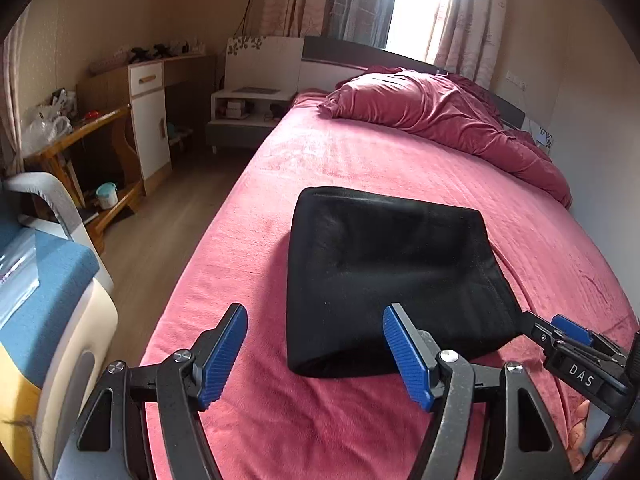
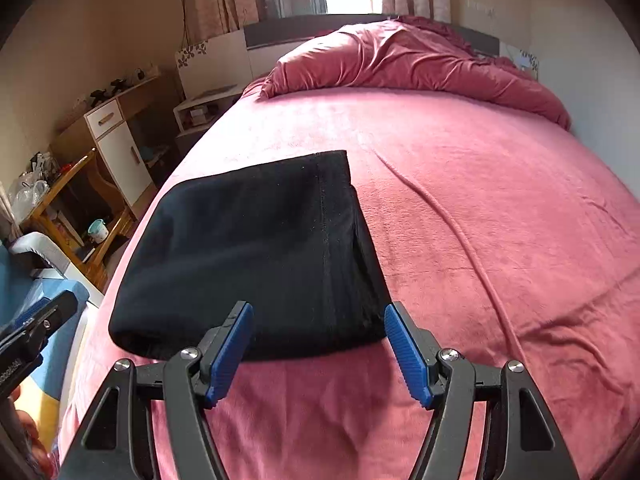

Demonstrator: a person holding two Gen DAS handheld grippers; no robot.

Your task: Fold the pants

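Black pants lie folded into a compact block on the pink bed sheet, near the bed's left side; they also show in the right wrist view. My left gripper is open and empty, just before the block's near left edge. My right gripper is open and empty, at the block's near right corner. The right gripper also shows at the lower right of the left wrist view; the left gripper shows at the left edge of the right wrist view.
A crumpled dark pink duvet lies at the head of the bed. Left of the bed are a wooden floor, a bedside cabinet, a white and wood desk and a blue cushioned chair.
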